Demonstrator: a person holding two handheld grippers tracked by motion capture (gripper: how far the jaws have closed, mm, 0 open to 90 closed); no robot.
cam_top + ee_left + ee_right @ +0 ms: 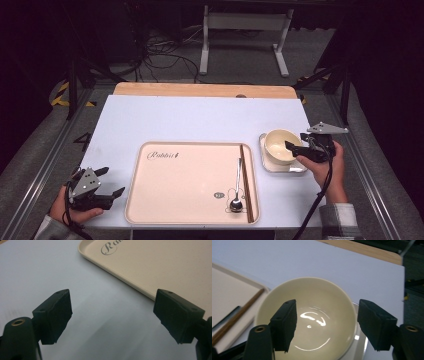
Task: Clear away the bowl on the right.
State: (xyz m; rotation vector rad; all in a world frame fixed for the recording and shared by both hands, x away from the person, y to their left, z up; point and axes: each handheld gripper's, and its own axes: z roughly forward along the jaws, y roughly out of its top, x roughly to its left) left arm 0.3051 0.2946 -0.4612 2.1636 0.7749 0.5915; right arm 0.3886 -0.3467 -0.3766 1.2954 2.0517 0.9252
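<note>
Right gripper at the bowl, jaws apart, no grip; left gripper idle.

Left gripper (111,182) rests on the white table (200,120) at about 9 o'clock of the beige tray (150,200), jaws spread wide with nothing between them, likely parked clear of the work. On the tray's right part a metal spoon (237,192) and brown chopsticks (245,182) lie side by side, handles toward 12 o'clock, as in a laid-out place setting. The cream bowl (280,145) sits on a small square saucer (299,169) at 3 o'clock of the tray. Right gripper (292,147) meets it from 3 o'clock, jaws well apart; in the right gripper view one jaw stands over the bowl's hollow and the other outside its rim, so it appears to straddle the wall unpressed. Contact with the rim cannot be told. The bowl's near rim is cut off there; the tray's lettering is too small to read.
</note>
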